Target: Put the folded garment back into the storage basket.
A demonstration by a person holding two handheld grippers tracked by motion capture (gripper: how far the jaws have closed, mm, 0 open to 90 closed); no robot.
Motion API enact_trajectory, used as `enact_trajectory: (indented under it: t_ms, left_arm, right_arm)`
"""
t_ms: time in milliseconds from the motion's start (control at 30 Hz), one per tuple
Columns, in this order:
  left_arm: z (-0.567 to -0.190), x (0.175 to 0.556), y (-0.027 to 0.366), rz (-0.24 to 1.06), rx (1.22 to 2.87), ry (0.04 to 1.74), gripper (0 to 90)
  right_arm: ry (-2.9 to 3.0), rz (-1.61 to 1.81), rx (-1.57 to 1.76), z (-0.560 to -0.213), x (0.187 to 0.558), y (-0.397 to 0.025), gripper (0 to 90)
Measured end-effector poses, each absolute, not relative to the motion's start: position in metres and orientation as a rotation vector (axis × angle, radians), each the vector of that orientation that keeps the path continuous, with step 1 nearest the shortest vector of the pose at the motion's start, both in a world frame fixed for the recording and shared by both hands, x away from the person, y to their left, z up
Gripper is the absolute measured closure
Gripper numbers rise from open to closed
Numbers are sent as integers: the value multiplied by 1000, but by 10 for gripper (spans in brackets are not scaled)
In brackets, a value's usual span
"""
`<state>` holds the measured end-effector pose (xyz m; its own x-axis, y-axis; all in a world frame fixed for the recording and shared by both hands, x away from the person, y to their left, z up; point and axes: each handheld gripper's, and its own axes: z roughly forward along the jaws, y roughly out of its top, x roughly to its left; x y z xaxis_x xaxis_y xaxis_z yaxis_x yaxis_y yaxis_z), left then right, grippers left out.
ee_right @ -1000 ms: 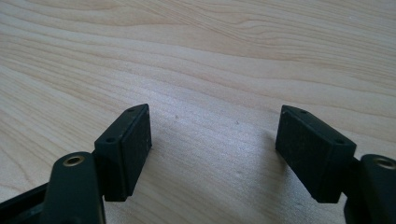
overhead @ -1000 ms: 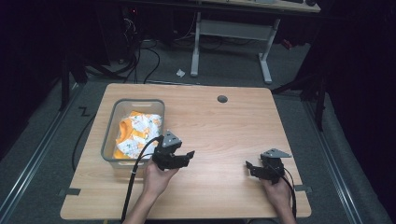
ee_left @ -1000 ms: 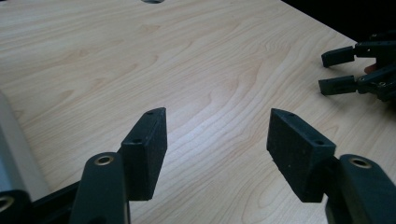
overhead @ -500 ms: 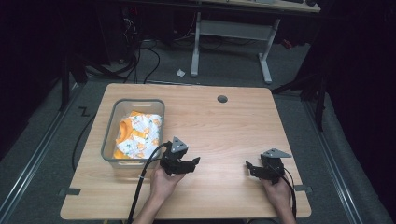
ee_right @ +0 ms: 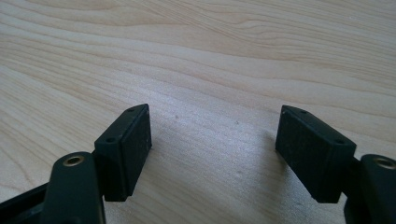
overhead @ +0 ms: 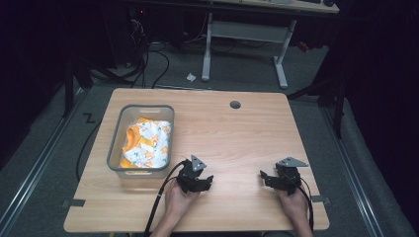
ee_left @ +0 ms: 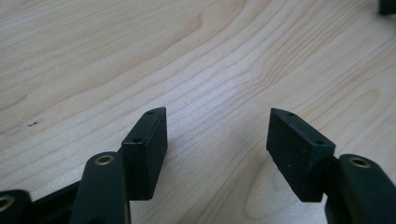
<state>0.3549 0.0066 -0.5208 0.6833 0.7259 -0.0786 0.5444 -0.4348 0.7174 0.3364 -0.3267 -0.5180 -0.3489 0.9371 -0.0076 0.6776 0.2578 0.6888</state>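
Two tools sit low on the near part of the wooden bench (overhead: 247, 128), one in each hand. The left tool (overhead: 206, 181) has its jaws wide apart, and nothing is between them (just bare wood shows in the gap in the left gripper view). The right tool (overhead: 263, 177) is the same, with its jaws spread wide and nothing held. They are well apart from each other, and the two tips point toward one another. A clear plastic bin (overhead: 142, 170) stands on the left part of the bench. Inside it lies a crumpled cloth (overhead: 146, 143), white and orange with little pictures on it. The cloth is in the bin, up and to the left of the left tool. The bin's near corner is just beside that tool, but the tool is not touching the cloth. The right tool is far from the bin.
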Motion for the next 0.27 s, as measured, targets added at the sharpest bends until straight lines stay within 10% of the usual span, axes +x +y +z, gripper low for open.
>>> enact_trajectory:
  t_ms: [267]
  left_arm:
    - [-524,353,6,366,2140,975,347]
  right_arm:
    - [2118,839,1466,-518,336,-327,270]
